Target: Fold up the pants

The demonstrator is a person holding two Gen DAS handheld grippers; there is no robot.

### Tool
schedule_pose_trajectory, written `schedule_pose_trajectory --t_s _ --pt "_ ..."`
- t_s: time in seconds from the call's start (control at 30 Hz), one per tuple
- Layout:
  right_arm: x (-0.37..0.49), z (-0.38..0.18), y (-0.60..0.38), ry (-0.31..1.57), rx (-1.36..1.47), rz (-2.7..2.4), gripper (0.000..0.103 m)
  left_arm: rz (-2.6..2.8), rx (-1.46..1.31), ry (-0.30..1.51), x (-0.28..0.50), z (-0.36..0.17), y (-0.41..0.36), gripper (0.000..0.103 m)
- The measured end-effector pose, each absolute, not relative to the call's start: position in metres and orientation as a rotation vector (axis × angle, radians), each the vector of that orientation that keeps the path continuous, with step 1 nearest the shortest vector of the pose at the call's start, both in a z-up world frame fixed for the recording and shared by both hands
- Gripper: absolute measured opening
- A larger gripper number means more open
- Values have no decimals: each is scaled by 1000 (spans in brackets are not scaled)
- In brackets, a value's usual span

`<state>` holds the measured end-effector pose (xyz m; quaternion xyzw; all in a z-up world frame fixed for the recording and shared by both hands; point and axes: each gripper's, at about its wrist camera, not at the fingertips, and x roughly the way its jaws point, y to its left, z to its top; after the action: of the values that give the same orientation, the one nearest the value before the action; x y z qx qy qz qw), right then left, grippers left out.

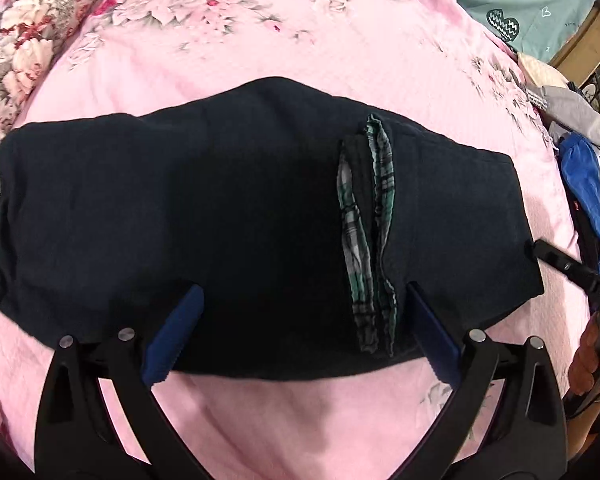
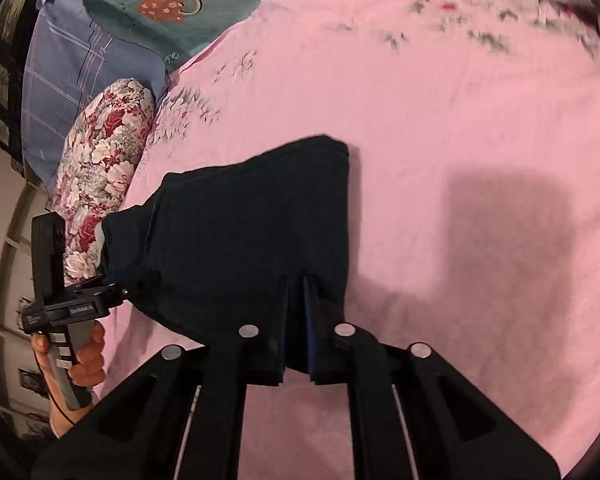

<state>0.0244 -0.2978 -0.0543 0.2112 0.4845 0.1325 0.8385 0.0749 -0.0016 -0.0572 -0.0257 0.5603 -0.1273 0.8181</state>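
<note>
Dark navy pants point(image 1: 220, 208) lie folded across the pink floral bedspread point(image 1: 300, 40), with a green plaid pocket lining point(image 1: 370, 224) showing. My left gripper point(image 1: 300, 300) is open, its blue fingers point(image 1: 176, 332) wide apart over the near edge of the pants. In the right wrist view the pants point(image 2: 240, 232) are lifted at one end. My right gripper point(image 2: 300, 280) is shut on the pants' edge. The right gripper's tip shows in the left wrist view point(image 1: 540, 250) at the pants' right corner. The left gripper shows in the right wrist view point(image 2: 80, 292), held by a hand.
A red floral pillow point(image 1: 28, 40) lies at the far left, also in the right wrist view point(image 2: 100, 184). Teal and blue bedding point(image 2: 120, 20) lies behind. A pile of clothes point(image 1: 580, 168) sits at the bed's right edge.
</note>
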Motion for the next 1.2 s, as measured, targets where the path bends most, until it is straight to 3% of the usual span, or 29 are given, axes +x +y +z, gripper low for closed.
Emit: schedule_pose_trajectory --t_s 0.17,0.3,0.37,0.4,0.53,0.67,0.73,0.8,0.9,1.0,1.2 --pt "40 -34 -294 928 505 323 30 -278 -10 1186 71 -59 -6 101" --pt "84 -59 -305 976 658 293 31 -284 -37 1197 74 -65 -2 101" --pt "97 -71 -312 996 642 225 7 -280 -35 1197 75 -65 -5 101" --pt "96 -72 -315 996 654 208 6 -279 -32 1196 74 -64 -6 101" --pt "63 -51 -316 906 664 270 12 -273 -36 1207 74 -57 -5 101" --pt "23 -52 -303 958 635 407 16 -274 -68 1160 81 -38 2 101" --pt "9 -62 -292 1023 587 438 16 -258 -82 1139 91 -33 0 101" --pt "4 -74 -291 1074 536 382 9 -244 -92 1120 105 -35 -3 101" --pt "3 -77 -300 1084 618 373 8 -127 -50 1205 127 -54 -8 101" --pt "5 -54 -294 1022 570 386 14 -170 -159 1176 123 -43 -5 101" --pt "55 -28 -294 878 551 238 16 -236 -183 1137 128 -27 -31 101"
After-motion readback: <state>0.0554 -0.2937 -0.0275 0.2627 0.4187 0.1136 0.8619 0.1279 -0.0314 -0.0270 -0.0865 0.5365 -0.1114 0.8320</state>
